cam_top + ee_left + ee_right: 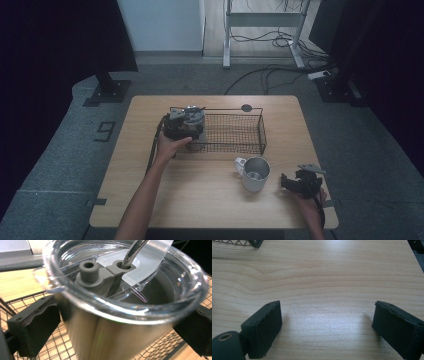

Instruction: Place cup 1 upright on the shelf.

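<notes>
The tumbler (117,315) is standing in the left end of the wire basket (235,134), close against its walls. The left gripper (181,126) is flanking it with jaws released, pads apart from its sides. The right gripper (292,182) is resting near the table (210,200) edge, jaws spread empty, the mug (255,173) sitting beside it.

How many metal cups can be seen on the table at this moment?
2. A steel tumbler with clear lid and straw stands in the left end of the wire basket, between the left gripper's open jaws. A handled metal mug stands on the table, in front of the basket.
</notes>
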### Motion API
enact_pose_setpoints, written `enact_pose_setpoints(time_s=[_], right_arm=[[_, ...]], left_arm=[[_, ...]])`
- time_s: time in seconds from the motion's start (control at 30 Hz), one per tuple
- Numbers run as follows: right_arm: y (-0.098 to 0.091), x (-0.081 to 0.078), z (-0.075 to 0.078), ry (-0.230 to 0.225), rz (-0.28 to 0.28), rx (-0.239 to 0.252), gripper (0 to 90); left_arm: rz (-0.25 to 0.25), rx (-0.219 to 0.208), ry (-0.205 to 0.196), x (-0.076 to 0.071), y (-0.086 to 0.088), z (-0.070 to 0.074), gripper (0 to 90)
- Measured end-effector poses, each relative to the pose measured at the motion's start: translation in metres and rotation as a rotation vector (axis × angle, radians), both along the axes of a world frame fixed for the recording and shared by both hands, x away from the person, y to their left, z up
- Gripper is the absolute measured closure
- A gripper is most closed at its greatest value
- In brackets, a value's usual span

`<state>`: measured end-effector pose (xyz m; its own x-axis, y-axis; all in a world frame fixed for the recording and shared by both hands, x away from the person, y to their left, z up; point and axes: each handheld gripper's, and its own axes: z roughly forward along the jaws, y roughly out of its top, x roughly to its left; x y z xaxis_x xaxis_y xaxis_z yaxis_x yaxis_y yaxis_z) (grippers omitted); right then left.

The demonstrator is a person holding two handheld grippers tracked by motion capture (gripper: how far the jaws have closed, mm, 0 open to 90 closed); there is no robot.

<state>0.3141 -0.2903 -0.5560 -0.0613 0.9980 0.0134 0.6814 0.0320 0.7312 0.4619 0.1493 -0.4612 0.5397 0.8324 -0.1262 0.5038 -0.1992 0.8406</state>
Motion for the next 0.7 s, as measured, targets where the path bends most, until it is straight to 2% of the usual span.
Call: enact_pose_setpoints(time_s=[0.1, 0.43, 0.7], right_arm=[[0.000, 0.000, 0.000, 0.000, 0.000, 0.000, 8.4], [0.000, 0.000, 0.000, 0.001, 0.001, -0.002, 8.4], [0.000, 0.000, 0.000, 0.002, -0.001, 0.001, 8.4]], left_arm=[[-0.002, 0.003, -0.022, -0.008, 0.002, 0.004, 0.0], [0.004, 0.003, -0.041, -0.025, 0.013, 0.005, 0.0], [-0.022, -0.008, -0.024, -0.044, 0.024, 0.006, 0.3]])
